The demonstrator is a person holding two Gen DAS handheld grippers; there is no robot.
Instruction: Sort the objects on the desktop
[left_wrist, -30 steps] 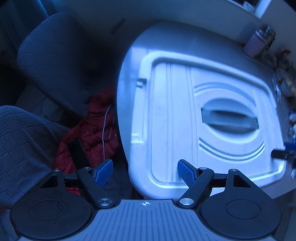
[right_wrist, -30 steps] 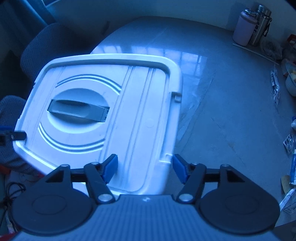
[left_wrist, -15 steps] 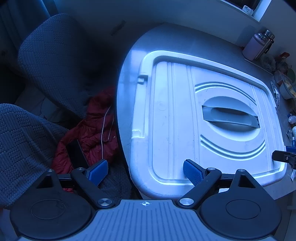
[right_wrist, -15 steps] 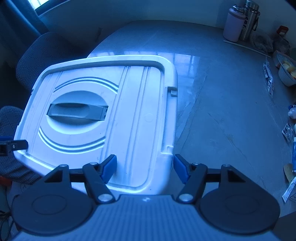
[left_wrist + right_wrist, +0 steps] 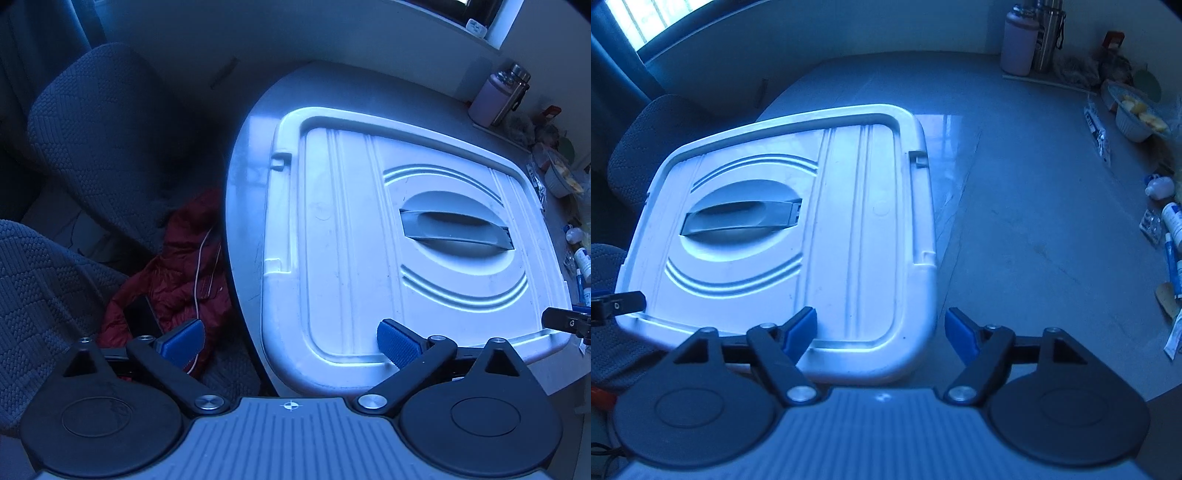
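A white plastic storage-box lid (image 5: pixel 354 236) with a grey handle (image 5: pixel 454 227) sits on the grey table, filling its left part; it also shows in the right wrist view (image 5: pixel 827 229) with its handle (image 5: pixel 740 218). My left gripper (image 5: pixel 291 341) is open and empty, straddling the lid's near left corner from above. My right gripper (image 5: pixel 881 330) is open and empty over the lid's near right corner. Small desktop items, tubes and a small bottle (image 5: pixel 1171 221), lie at the table's right edge.
Two flasks (image 5: pixel 1032 37) stand at the back right, with a bowl of food (image 5: pixel 1136 114) beside them. Grey chairs (image 5: pixel 99 122) and a red jacket (image 5: pixel 177 266) lie left of the table (image 5: pixel 1034 206). The other gripper's tip (image 5: pixel 565 321) shows at the right edge.
Both grippers have risen and pulled back a little, so more of the lid and table shows. The left jaws have spread wider. The lid has not moved.
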